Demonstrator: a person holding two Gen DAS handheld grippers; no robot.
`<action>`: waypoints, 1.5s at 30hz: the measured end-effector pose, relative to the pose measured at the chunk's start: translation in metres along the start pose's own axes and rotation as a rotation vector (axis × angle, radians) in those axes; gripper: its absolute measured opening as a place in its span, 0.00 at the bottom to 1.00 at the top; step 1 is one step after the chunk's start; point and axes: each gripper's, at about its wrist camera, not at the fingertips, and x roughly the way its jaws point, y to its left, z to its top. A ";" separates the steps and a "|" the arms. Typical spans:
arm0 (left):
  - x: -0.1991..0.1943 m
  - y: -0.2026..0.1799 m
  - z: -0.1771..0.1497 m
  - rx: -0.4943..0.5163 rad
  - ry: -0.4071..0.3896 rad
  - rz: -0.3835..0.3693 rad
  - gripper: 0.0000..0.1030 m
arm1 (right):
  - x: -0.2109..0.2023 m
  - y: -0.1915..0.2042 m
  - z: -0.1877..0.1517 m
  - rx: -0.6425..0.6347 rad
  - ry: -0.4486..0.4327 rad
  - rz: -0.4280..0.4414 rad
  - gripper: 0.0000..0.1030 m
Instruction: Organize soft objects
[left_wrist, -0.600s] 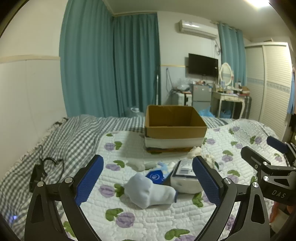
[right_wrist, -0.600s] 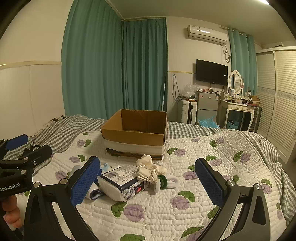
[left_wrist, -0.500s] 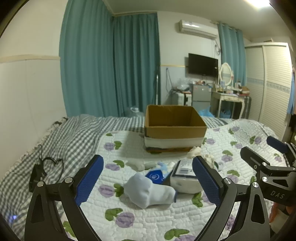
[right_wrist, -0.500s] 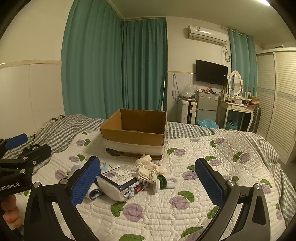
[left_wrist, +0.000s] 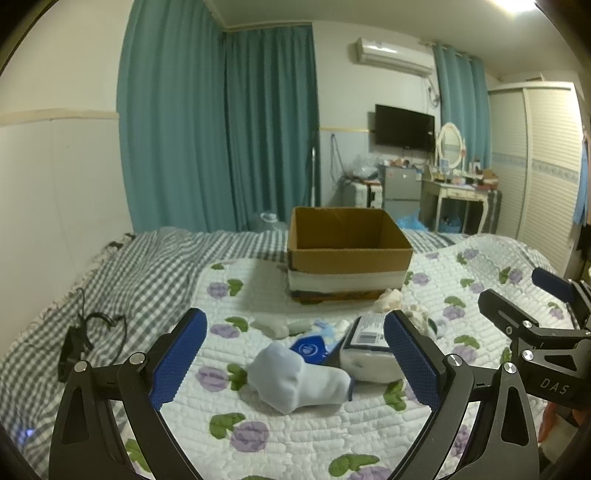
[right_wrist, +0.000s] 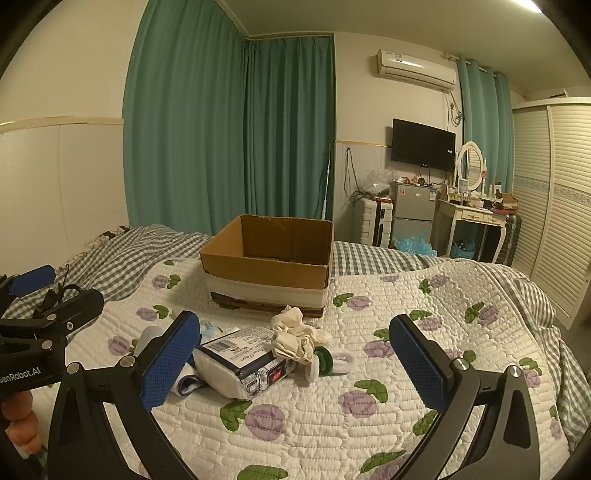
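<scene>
A pile of soft things lies on the floral quilt in front of an open cardboard box. Nearest my left gripper is a rolled pale blue sock. Behind it are a wrapped tissue pack, a blue packet and a whitish sock. A crumpled cream cloth rests on the pack, with a green and white ring toy beside it. My right gripper hovers above the pack. Both grippers are open and empty.
The quilt covers a grey checked bedspread. A black cable and charger lie at the bed's left. Teal curtains, a small fridge, a dressing table and a wardrobe stand beyond the bed.
</scene>
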 end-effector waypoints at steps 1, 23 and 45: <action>0.000 -0.001 -0.001 0.003 -0.001 0.000 0.95 | 0.000 0.000 0.000 0.000 0.001 0.001 1.00; -0.001 -0.002 -0.004 0.003 0.005 0.002 0.95 | 0.002 0.000 -0.002 -0.007 0.010 -0.006 1.00; -0.002 -0.003 -0.004 0.007 0.002 0.002 0.95 | 0.000 0.001 -0.001 -0.018 0.009 -0.012 1.00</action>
